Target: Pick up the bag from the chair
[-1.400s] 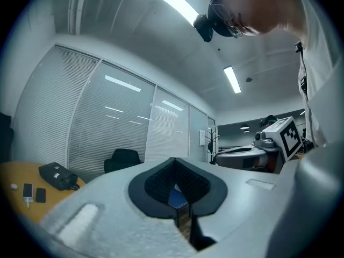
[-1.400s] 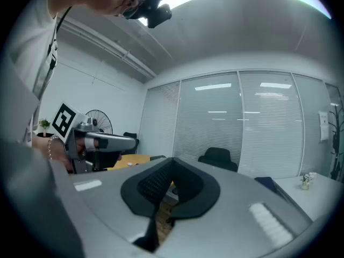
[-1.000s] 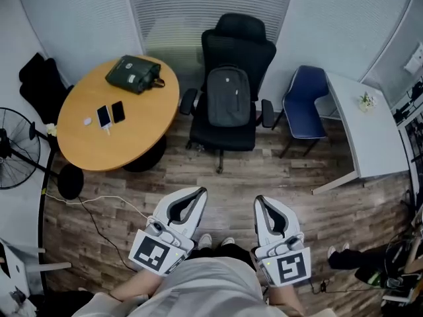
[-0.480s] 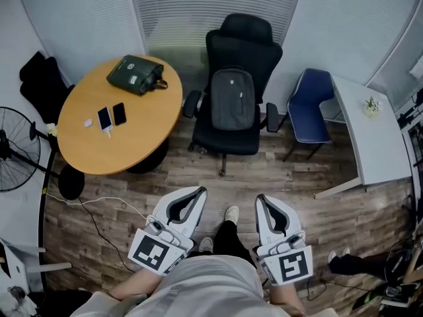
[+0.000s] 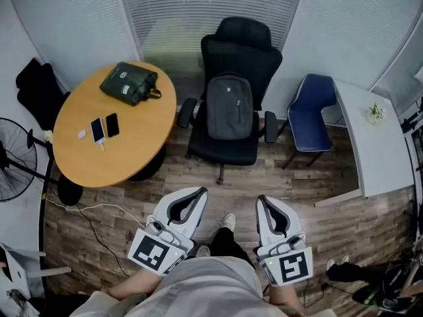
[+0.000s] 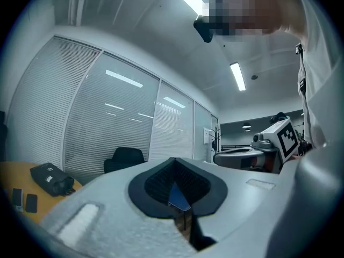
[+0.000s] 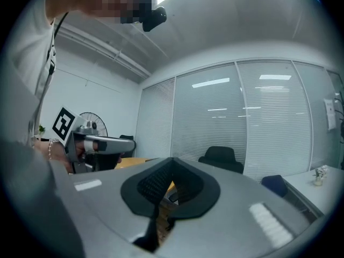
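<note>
Resting upright on black chair: grey bag; left gripper, right gripper clenched, empty.

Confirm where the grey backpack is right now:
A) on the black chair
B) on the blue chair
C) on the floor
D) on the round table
A: the backpack stands on the seat of the black chair, leaning against its backrest. The bag on the table is a different, green bag.
</note>
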Demonstrator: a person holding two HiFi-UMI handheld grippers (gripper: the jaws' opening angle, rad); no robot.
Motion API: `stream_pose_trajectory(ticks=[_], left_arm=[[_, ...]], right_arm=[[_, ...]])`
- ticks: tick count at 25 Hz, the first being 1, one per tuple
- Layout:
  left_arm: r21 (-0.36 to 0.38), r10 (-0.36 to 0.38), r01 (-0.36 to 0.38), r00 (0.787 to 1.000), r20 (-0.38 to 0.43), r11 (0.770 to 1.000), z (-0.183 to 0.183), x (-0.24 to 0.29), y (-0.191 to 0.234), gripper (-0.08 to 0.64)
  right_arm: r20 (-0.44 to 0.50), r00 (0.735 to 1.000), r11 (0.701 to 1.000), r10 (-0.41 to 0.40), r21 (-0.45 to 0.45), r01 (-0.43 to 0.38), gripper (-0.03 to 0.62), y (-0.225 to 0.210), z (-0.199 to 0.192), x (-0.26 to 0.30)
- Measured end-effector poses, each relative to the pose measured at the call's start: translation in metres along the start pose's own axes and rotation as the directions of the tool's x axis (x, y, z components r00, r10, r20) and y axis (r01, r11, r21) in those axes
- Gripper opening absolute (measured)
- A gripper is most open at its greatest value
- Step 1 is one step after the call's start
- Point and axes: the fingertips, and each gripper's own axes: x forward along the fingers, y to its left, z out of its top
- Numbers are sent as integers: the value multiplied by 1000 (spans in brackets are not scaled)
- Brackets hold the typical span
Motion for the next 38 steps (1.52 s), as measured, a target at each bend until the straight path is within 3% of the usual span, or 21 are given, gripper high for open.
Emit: stream_pose_trajectory(ticks=[23,38], left_arm=[[-14,36,-36,999,-23,999,-6,200,21,2],[-16,84,-84,996,-32,996,-15,239,37,2]], right_arm=[[-19,999,999,27,22,-26,3,-185,-19,76],[-20,997,997,75,26,-74,3,-222,-29,105]])
